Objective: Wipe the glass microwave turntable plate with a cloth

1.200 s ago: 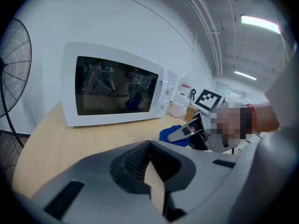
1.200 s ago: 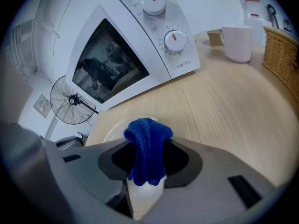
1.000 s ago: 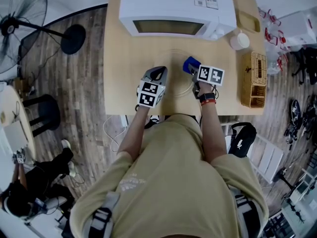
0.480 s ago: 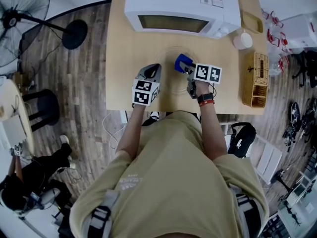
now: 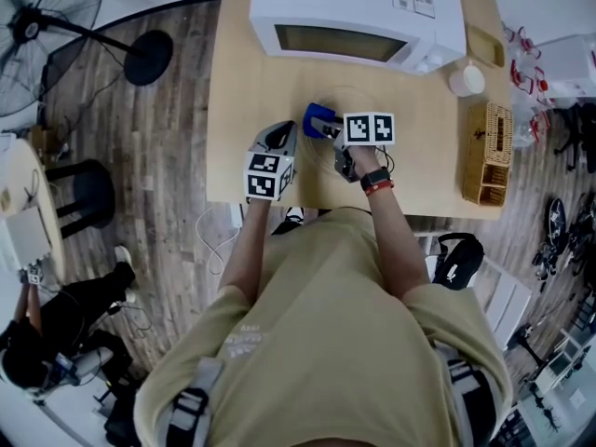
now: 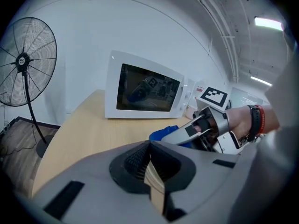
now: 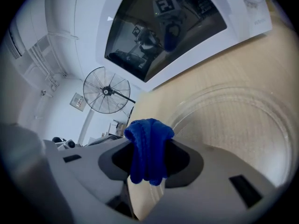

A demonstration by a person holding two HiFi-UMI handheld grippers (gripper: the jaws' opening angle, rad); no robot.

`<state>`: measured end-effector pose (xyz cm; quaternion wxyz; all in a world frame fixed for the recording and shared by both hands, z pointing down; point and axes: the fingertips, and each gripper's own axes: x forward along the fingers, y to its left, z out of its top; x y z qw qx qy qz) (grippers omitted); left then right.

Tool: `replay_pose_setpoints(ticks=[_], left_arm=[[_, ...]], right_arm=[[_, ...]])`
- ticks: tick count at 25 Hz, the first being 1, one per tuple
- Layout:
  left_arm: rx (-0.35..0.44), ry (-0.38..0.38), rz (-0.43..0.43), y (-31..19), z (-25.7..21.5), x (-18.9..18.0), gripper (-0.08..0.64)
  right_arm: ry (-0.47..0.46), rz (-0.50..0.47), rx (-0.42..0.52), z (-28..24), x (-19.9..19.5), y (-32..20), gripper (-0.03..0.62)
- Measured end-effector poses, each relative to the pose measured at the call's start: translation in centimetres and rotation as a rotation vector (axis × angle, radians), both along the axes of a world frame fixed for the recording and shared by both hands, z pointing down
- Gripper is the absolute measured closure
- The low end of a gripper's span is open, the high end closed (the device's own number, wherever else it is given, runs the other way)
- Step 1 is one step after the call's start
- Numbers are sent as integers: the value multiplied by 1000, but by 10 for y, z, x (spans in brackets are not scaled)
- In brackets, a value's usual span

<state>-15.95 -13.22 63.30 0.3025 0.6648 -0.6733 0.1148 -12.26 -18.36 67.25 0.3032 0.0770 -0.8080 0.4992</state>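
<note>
The glass turntable plate (image 5: 359,99) lies flat on the wooden table (image 5: 242,82) in front of the microwave (image 5: 358,12); it is clear and faint. In the right gripper view its rim (image 7: 233,125) curves to the right of the jaws. My right gripper (image 5: 324,127) is shut on a folded blue cloth (image 5: 317,117), which bulges between the jaws (image 7: 148,153) over the plate's left edge. My left gripper (image 5: 287,130) sits just left of the plate, low over the table, its jaws (image 6: 149,146) shut with nothing visible between them.
A wicker basket (image 5: 492,155) and a white cup (image 5: 466,80) stand on the table's right side. A standing fan (image 5: 47,7) is on the floor to the left. A seated person is at lower left, off the table.
My right gripper has carried the blue cloth leftward across the plate, toward the left gripper. The left gripper has stayed about where it was.
</note>
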Motion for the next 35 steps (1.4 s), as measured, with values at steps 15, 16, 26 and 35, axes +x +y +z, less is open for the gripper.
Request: replay_pose_setpoints(ticks=[15, 16, 26, 35], left_arm=[[-24, 11, -20, 10, 9, -11, 541], [-24, 10, -18, 9, 10, -11, 541], [-32, 4, 0, 5, 11, -5, 541], [-42, 4, 11, 4, 14, 3, 541]], right_arm=[[83, -41, -59, 27, -14, 10, 453], [89, -45, -50, 27, -14, 10, 454], [124, -58, 2, 29, -9, 5, 460], [135, -21, -28, 29, 12, -6, 460]])
